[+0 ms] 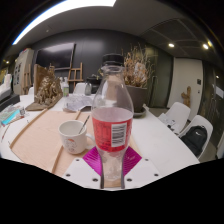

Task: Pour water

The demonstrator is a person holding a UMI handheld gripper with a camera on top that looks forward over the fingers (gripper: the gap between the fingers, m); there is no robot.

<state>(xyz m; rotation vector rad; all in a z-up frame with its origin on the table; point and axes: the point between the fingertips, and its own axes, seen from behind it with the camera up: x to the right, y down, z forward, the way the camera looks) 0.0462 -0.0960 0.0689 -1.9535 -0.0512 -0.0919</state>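
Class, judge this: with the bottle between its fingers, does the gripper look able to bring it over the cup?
Probably yes. The gripper is shut on the bottle; the cup stands close beside it with nothing between.

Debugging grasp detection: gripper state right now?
Gripper: shut on the water bottle, both pink pads pressing its lower body; bottle upright, beside the white cup.

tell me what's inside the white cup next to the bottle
A thin stick or spoon handle leans out of the white cup, left of the bottle held in the jaws. The cup's rim hides the bottom, so any liquid inside cannot be seen.
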